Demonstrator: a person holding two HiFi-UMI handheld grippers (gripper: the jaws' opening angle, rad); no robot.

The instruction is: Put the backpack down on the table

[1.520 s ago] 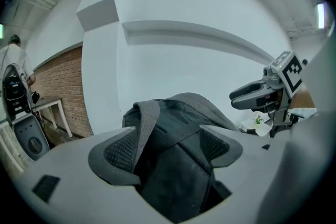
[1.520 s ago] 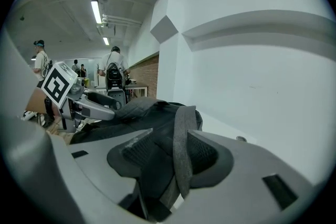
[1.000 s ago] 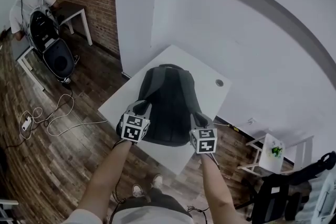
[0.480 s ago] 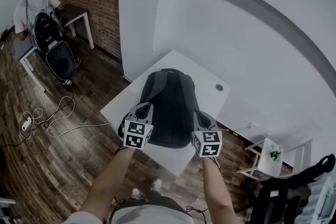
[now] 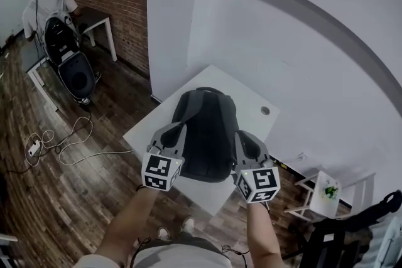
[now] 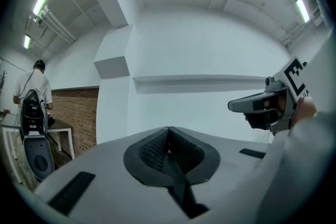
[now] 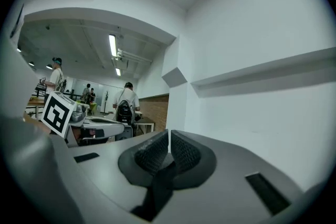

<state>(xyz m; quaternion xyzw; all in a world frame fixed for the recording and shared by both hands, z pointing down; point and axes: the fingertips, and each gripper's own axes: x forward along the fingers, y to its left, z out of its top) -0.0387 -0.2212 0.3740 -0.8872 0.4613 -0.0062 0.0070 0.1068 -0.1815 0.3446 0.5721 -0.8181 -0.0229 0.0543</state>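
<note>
The dark grey backpack lies flat on the white table, its top handle toward the wall. My left gripper hangs above its near left corner and my right gripper above its near right corner, both raised off it. In the left gripper view the left gripper points level at the white wall, pads pressed together with nothing between them. The right gripper in its own view is likewise shut and empty. Neither gripper view shows the backpack.
A person wearing a backpack stands by a desk at the far left, with a black case beside. Cables lie on the wooden floor. A small white side table and a black chair stand at the right.
Both grippers have risen toward the head camera and look larger. The backpack has stayed flat on the table.
</note>
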